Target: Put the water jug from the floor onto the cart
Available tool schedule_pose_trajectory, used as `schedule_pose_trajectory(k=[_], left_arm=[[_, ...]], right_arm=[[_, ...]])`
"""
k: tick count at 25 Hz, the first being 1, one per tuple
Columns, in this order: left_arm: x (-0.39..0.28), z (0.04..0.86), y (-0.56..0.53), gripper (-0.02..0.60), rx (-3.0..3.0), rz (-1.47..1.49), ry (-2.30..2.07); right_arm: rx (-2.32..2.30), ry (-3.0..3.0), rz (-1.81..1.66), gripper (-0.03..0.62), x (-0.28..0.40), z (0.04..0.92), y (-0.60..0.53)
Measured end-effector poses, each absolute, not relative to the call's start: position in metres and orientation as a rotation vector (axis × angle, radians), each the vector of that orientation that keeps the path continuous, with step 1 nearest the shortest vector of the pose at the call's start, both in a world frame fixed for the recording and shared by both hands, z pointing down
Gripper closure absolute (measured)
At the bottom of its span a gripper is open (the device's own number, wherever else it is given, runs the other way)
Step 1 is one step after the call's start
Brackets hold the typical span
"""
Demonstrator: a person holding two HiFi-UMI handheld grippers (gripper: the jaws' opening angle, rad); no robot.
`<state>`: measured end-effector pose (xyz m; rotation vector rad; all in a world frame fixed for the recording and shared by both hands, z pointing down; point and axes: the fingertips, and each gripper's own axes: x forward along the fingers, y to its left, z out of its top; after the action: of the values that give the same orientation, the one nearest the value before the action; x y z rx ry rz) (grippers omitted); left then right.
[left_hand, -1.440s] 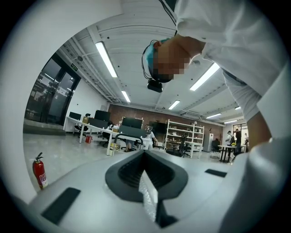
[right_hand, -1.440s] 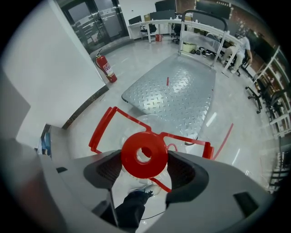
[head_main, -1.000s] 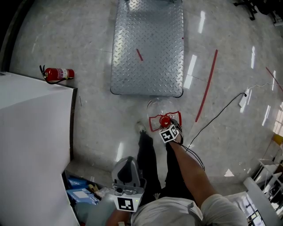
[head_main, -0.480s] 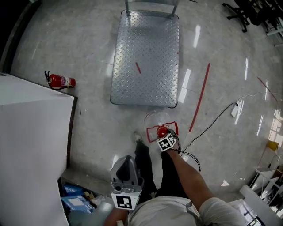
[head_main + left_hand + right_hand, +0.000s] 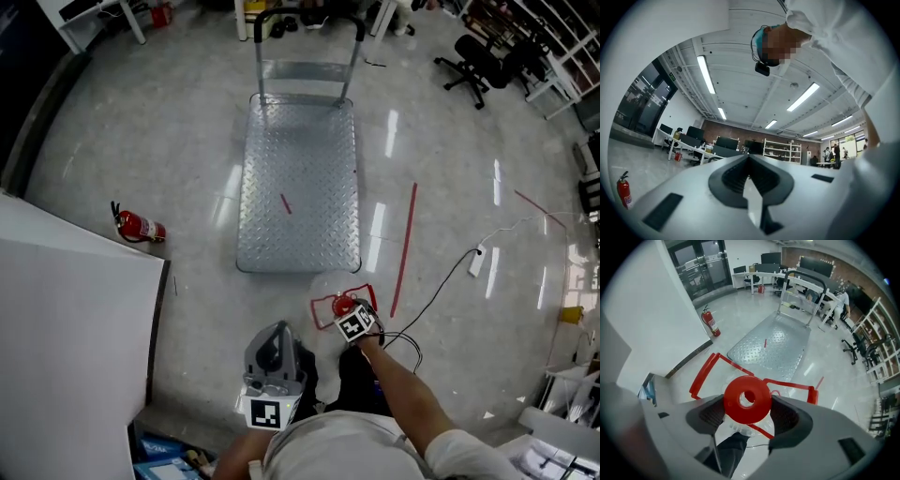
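A clear water jug [image 5: 330, 289] with a red cap [image 5: 746, 399] and a red carrying frame [image 5: 707, 373] hangs from my right gripper [image 5: 352, 317], just short of the cart's near edge. That right gripper [image 5: 746, 414] is shut on the jug's neck, under the cap. The cart [image 5: 298, 192] is a grey checker-plate platform with a black push handle [image 5: 305, 15] at its far end; in the right gripper view the cart [image 5: 772, 345] lies beyond the jug. My left gripper [image 5: 272, 361] is held close to the person's body, and the left gripper [image 5: 751, 185] is shut on nothing, pointing up at the ceiling.
A red fire extinguisher [image 5: 141, 226] lies on the floor left of the cart, by a white wall block [image 5: 66, 328]. A red strip [image 5: 404, 248] and a black cable [image 5: 441, 291] lie right of the cart. Office chairs [image 5: 487, 61] stand at the far right.
The head view has tipped up, so the whole cart and its handle now show. The jug stays shut in the right gripper near the cart's near edge.
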<state>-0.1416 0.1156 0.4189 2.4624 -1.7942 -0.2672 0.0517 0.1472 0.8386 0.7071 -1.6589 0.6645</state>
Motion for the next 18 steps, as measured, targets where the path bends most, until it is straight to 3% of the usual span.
schedule_pose_trajectory(k=[9, 18], left_arm=[[-0.150, 0.392, 0.093, 0.578, 2.570, -0.289, -1.752], [-0.152, 0.389, 0.054, 0.578, 2.587, -0.274, -1.807]], right_arm=[[0.827, -1.705, 0.656, 0.295, 0.045, 0.780, 0.077], [0.844, -1.750, 0.638, 0.295, 0.024, 0.775, -0.016]])
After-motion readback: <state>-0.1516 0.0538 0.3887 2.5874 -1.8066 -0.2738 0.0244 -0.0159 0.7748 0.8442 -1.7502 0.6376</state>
